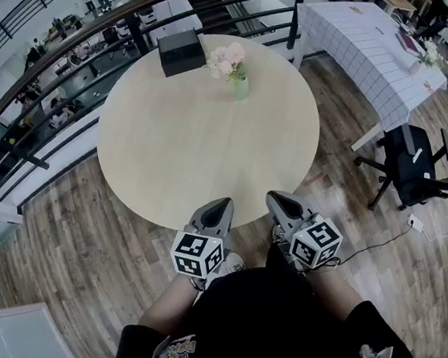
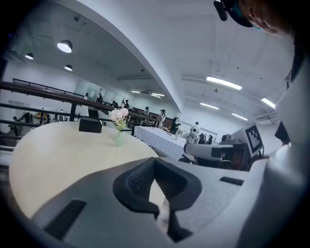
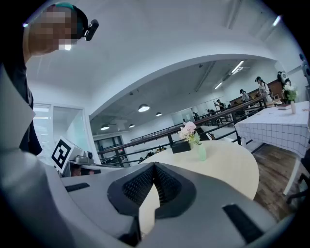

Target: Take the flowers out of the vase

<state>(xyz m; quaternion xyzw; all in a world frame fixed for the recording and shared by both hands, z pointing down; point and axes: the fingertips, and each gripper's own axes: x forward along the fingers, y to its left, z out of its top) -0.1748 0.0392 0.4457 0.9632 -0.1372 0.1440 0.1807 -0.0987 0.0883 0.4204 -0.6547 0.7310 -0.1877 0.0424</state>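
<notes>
Because the flowers (image 1: 226,59) look light and soft, I judge the best hold is low on the thin stems, just above the pale vase (image 1: 240,88), which may tip easily. They stand in the upper middle of the head view, on the round surface (image 1: 165,157) near a black box (image 1: 182,52), with nothing in the way. The left gripper (image 1: 220,209) and right gripper (image 1: 280,203) are fully closed and empty.
</notes>
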